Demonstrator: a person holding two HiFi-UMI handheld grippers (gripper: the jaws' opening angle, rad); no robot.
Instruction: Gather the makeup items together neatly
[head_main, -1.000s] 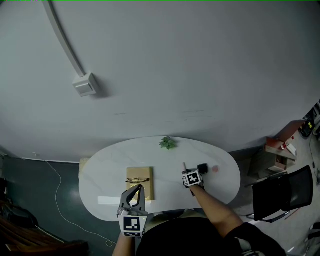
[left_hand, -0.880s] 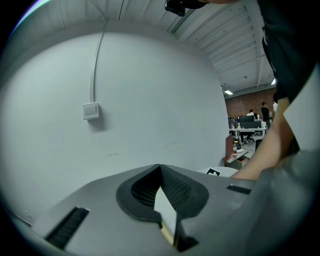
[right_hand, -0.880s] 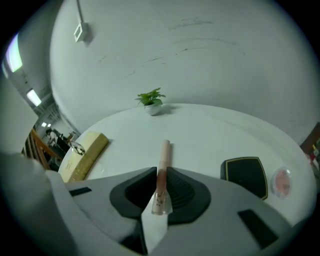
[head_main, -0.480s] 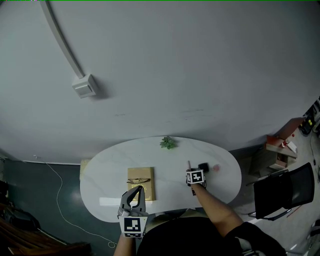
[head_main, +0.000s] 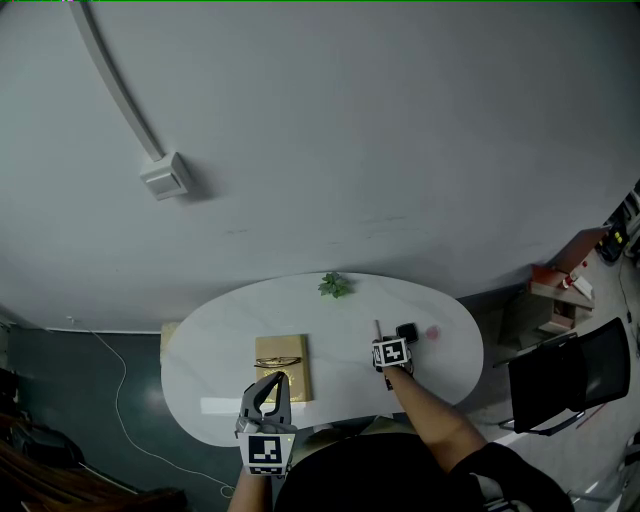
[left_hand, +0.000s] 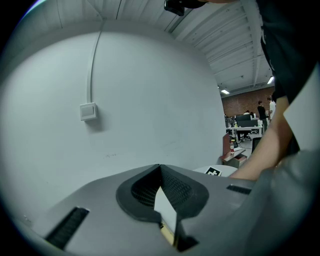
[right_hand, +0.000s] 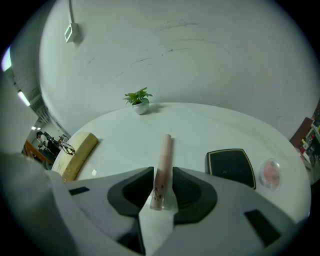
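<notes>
1 ea.: tube (right_hand: 163, 167), compact (right_hand: 230, 167), blush (right_hand: 271, 173), plant (right_hand: 138, 99).

The jaws of the right gripper (right_hand: 162, 172) have just been opening and flank a slim pink tube (right_hand: 165, 147) that lies lengthwise on the white table (right_hand: 200, 125), with a sliver of table showing along its right side. A black square compact (right_hand: 231, 167) lies just right of the jaws, with a round pink pan (right_hand: 270, 173) beside it. A small potted plant (right_hand: 138, 100) stands at the far edge, and a tan box (right_hand: 77, 154) lies at the left.

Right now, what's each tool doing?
Left tool: closed, empty.
Right tool: jaws just opening, pink tube between them, seemingly not gripped.
</notes>
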